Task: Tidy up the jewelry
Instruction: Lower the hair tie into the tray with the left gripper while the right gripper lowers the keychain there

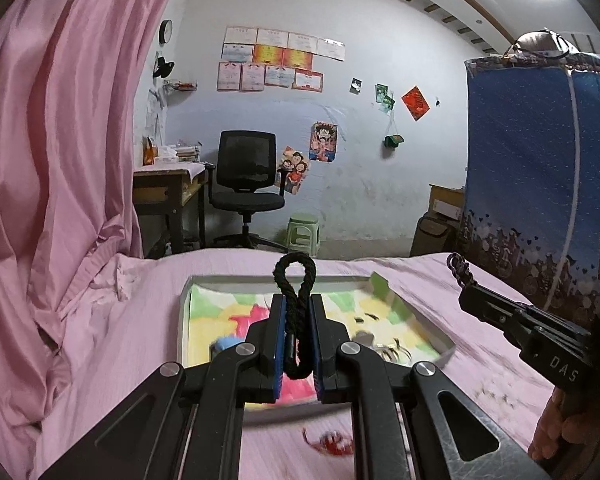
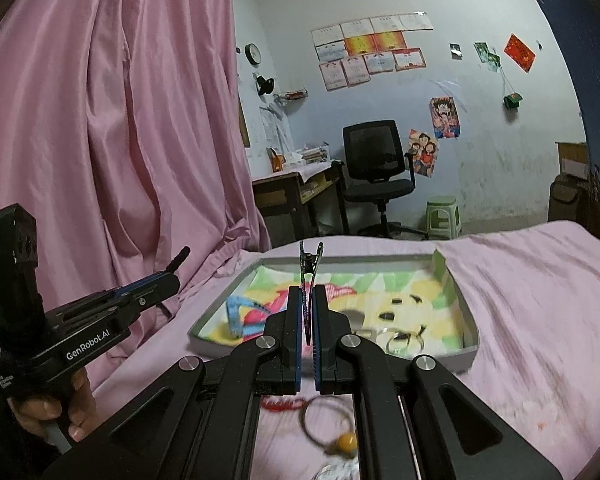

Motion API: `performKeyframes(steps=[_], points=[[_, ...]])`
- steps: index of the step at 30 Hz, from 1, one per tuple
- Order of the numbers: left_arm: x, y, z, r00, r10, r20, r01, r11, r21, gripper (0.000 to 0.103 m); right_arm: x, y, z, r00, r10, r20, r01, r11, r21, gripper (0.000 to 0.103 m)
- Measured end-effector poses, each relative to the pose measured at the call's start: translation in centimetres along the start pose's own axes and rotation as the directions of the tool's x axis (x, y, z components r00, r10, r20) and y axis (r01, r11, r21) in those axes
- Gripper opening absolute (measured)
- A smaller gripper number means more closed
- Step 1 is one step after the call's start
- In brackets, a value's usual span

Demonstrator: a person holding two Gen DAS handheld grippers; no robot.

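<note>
Both jaws clenched: left gripper (image 1: pixel 296 312) pinches black cord loop (image 1: pixel 295 280), right gripper (image 2: pixel 307 304) pinches hair clip (image 2: pixel 309 268)

I am working over a bed (image 2: pixel 540 300) covered in a pink sheet. A shallow gray tray (image 2: pixel 470 344) is sitting directly on it, and a red bracelet (image 1: pixel 330 442) and a ring with a yellow bead (image 2: pixel 332 426) are lying just before the tray.
</note>
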State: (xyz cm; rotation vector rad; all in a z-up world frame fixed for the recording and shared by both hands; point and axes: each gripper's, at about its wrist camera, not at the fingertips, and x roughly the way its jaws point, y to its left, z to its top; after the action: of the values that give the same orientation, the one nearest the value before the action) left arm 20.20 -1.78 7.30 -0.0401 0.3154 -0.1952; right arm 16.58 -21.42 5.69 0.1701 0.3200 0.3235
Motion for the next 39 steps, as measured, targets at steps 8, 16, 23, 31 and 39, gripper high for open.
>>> performKeyframes(steps=[8, 16, 23, 31, 39], points=[[5.1, 0.3, 1.8, 1.0, 0.012, -0.02, -0.013, 1.0, -0.026, 0.011, 3.9, -1.1, 1.9, 1.0, -0.019, 0.004, 0.019, 1.0, -0.019, 0.004], [10.0, 0.6, 1.9, 0.997, 0.03, -0.066, -0.033, 0.999, -0.035, 0.011, 8.2, -3.0, 3.8, 0.998, -0.069, -0.011, 0.069, 0.997, -0.037, 0.004], [13.0, 0.7, 0.8, 0.991, 0.03, -0.129, -0.037, 0.998, -0.046, 0.011, 11.4, -3.6, 3.9, 0.996, -0.083, -0.04, 0.082, 0.996, -0.041, 0.004], [14.2, 0.4, 0.6, 0.987, 0.047, -0.153, -0.053, 0.998, -0.033, 0.011, 13.8, -4.8, 3.1, 0.991, -0.094, -0.091, 0.093, 0.995, -0.018, 0.004], [15.3, 0.6, 0.1, 0.981, 0.083, -0.176, -0.09, 0.995, -0.035, 0.011, 15.0, -5.2, 3.0, 0.988, -0.114, -0.101, 0.113, 0.994, -0.014, 0.004]])
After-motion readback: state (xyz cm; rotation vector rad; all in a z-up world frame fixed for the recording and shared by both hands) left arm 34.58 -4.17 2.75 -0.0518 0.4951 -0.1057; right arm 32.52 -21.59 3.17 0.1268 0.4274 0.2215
